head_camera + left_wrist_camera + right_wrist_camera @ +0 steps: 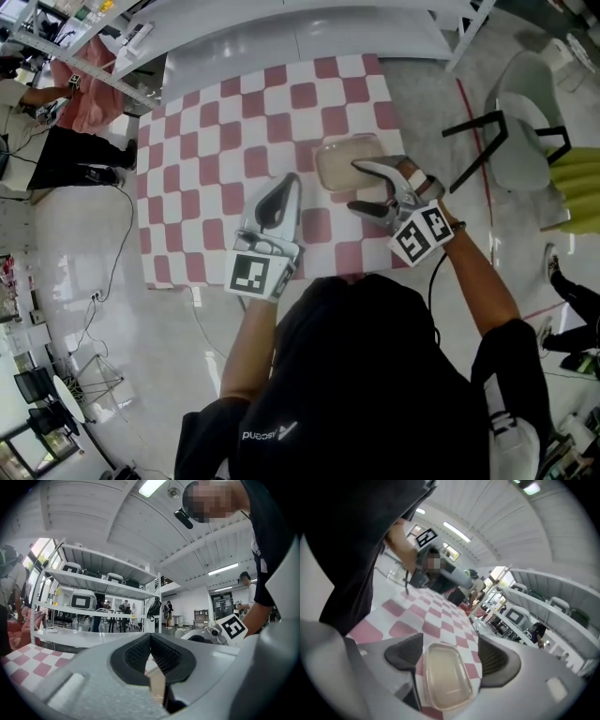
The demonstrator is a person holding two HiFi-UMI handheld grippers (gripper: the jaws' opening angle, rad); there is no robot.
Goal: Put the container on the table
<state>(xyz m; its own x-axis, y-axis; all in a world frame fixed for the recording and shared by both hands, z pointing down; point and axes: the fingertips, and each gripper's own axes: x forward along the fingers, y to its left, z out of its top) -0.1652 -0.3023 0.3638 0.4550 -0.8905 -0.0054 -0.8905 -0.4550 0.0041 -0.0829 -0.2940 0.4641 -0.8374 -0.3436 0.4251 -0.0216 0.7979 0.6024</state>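
A shallow translucent beige container [337, 161] lies flat on the pink-and-white checked table [206, 159], towards its right side. My right gripper [357, 186] hangs just above the container's near right end, open, with nothing held. In the right gripper view the container [443, 677] lies on the cloth below the gap, and the right gripper [451, 657] has its dark pads [405, 653] well clear of it. My left gripper [289, 180] is over the table to the container's left, shut and empty. The left gripper [151, 644] looks level, its ribbed pads meeting.
A white shelf unit [300, 37] runs along the table's far edge. A grey chair with black legs [525, 122] stands right of the table, beside something yellow [579, 187]. People [56, 112] are at the far left. Cables [103, 309] lie on the floor.
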